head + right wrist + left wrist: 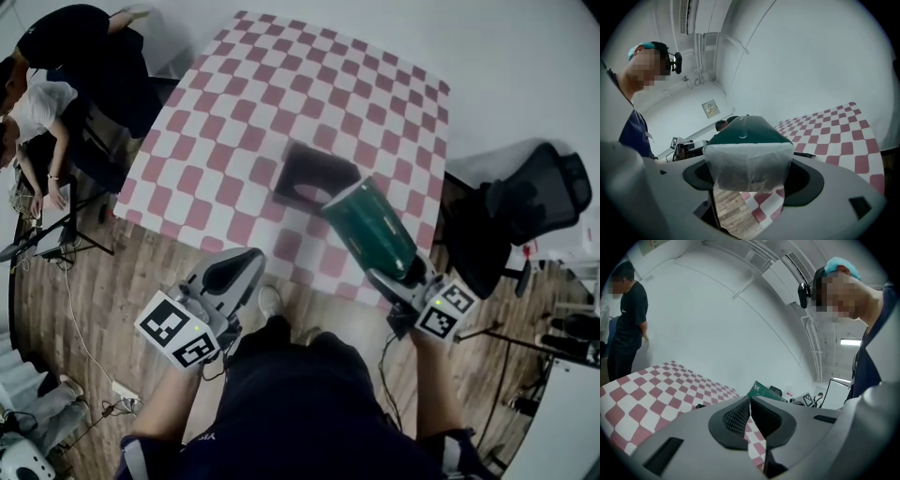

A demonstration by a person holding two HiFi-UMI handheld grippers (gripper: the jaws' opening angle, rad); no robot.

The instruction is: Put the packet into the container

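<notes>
dark green glossy packet [375, 225] in the right gripper [405, 274] – not yet in the dark square container [309, 173]

the right jaws are clamped on the packet's pale crimped end; the packet slants over the pink-and-white checked tabletop [234, 122], its far end just beside the container's near corner. the left gripper [232, 272] – jaws pressed together on nothing – hangs at the table's near edge.
</notes>
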